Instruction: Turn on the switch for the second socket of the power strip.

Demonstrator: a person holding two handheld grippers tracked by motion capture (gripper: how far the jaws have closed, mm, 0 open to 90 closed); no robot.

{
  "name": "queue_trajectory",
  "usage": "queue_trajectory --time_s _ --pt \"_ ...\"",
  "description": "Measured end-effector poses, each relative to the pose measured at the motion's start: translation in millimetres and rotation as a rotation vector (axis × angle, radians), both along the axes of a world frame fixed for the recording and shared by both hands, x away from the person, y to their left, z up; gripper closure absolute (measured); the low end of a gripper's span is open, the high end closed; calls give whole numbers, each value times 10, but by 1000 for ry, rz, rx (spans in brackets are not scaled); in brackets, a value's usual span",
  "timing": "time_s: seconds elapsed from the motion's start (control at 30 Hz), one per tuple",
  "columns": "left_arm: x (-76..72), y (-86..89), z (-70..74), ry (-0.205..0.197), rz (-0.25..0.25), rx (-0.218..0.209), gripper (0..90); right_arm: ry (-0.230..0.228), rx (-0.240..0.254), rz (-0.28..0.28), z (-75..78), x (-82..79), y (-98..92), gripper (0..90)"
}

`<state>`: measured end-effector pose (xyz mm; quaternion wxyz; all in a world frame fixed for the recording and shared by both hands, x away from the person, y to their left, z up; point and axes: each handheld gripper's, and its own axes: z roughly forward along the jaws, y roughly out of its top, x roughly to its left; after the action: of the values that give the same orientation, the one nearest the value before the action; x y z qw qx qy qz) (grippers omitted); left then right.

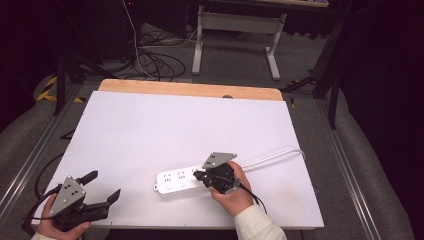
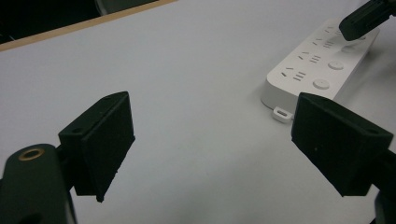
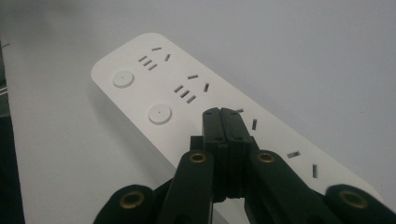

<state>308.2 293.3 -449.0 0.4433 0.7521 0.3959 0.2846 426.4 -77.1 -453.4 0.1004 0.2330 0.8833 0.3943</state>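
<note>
A white power strip (image 1: 176,181) with several sockets and round buttons lies on the white table top (image 1: 165,130); its white cable (image 1: 272,156) runs off to the right. My right gripper (image 1: 197,175) is shut, with nothing between its jaws, and its tip sits over the strip's right part. In the right gripper view the closed tip (image 3: 222,113) points down at the power strip (image 3: 154,88) near a socket, just past the second round button (image 3: 159,113). My left gripper (image 1: 104,186) rests open at the table's near left corner. The left gripper view has the power strip (image 2: 322,60) ahead to the right.
The table's wooden far edge (image 1: 190,89) shows beyond the white top. Cables (image 1: 150,60) and a white desk frame (image 1: 235,35) stand on the floor behind the table. Metal rails (image 1: 30,155) run along both sides.
</note>
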Motion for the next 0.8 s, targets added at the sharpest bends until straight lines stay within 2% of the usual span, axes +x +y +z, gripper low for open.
queue_trajectory --time_s 0.33,0.8 --pt "1 -4 -1 0 -5 4 138 8 9 -2 -69 -46 -1 900" --pt "1 -5 -1 4 -10 -1 138 -20 3 2 -86 -68 14 900"
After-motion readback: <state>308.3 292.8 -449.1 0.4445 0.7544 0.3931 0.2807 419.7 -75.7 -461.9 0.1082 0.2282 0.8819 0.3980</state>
